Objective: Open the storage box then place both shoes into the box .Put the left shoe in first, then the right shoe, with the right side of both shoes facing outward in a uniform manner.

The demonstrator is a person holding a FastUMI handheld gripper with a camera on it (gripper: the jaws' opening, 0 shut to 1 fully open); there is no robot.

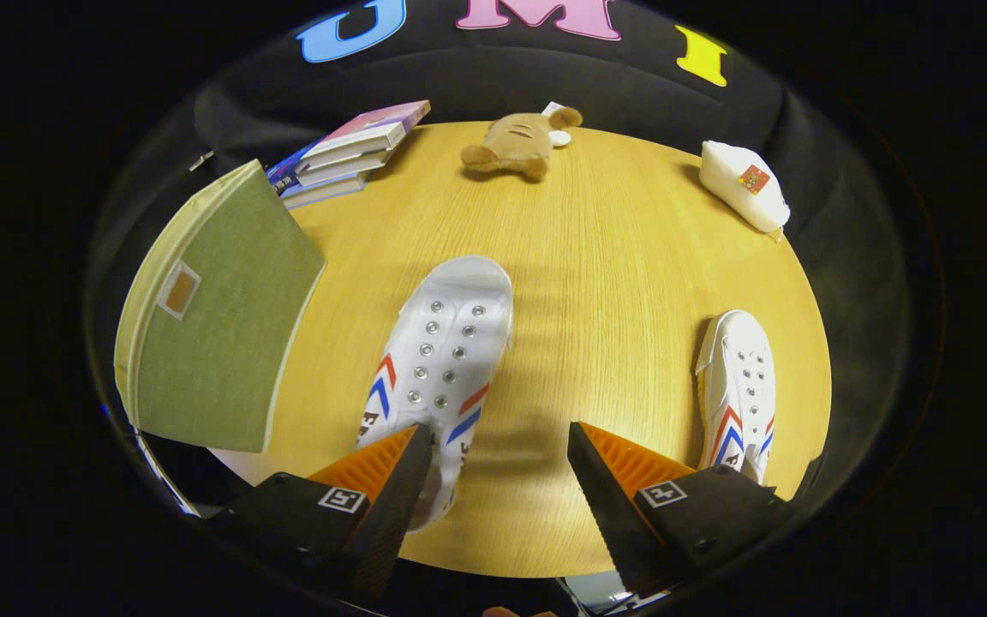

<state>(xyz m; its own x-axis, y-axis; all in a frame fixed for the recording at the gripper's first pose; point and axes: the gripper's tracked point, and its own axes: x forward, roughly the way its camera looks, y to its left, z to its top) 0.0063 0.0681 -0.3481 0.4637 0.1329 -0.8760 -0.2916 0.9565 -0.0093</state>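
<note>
With fingers [500, 480] spread wide and empty over the worktop [613, 257], best to swing toward ten o'clock, nip the green storage box [219, 343] lid's edge, lift first.

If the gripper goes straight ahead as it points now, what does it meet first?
Probably bare table. The open gripper has the nearer shoe beside one finger, not between them; further along lies the plush toy. Depth is unclear.

The light is bright and even from above, the wooden table [613, 283] has soft shadows, and the fisheye bends the sharp edges.
</note>
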